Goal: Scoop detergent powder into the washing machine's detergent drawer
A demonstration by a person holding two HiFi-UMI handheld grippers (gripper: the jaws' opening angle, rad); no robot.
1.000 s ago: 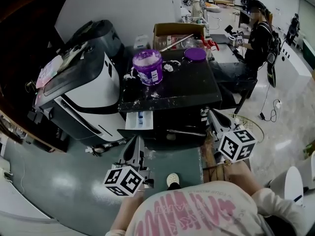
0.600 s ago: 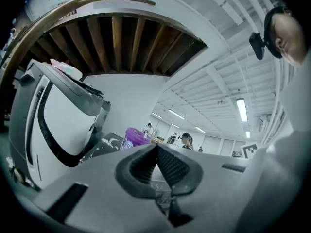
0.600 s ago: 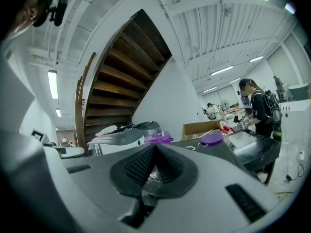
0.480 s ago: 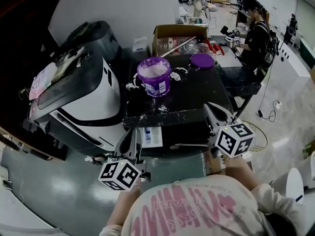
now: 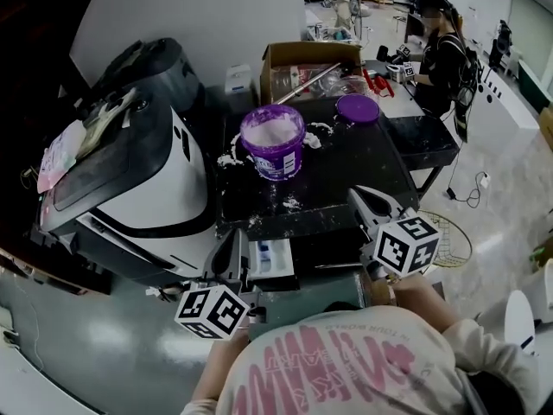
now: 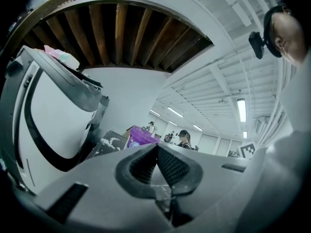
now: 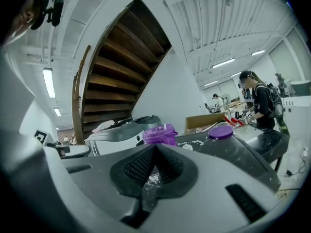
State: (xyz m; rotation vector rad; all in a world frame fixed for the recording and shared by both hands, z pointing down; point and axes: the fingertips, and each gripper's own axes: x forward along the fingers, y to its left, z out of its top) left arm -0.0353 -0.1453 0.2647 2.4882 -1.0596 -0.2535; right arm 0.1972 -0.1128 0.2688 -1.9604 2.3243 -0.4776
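While both pairs of jaws sit pressed together on nothing | left gripper (image 5: pixel 233 259) just beside pulled-out detergent drawer (image 5: pixel 270 256) | right gripper (image 5: pixel 363 201) at black top's (image 5: pixel 354 158) front edge | purple powder tub (image 5: pixel 273 141) behind, open, spilled powder around | purple lid (image 5: pixel 358 108) apart | white machine (image 5: pixel 130 171) crowding the left

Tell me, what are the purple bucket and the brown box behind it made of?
The purple bucket looks like plastic: its walls are smooth and evenly coloured with a slight shine, it has a moulded rim, and there is a printed label on the side. The brown box looks like cardboard: it is dull, matte brown with thin flaps folded open. Neither is certain from looks alone.
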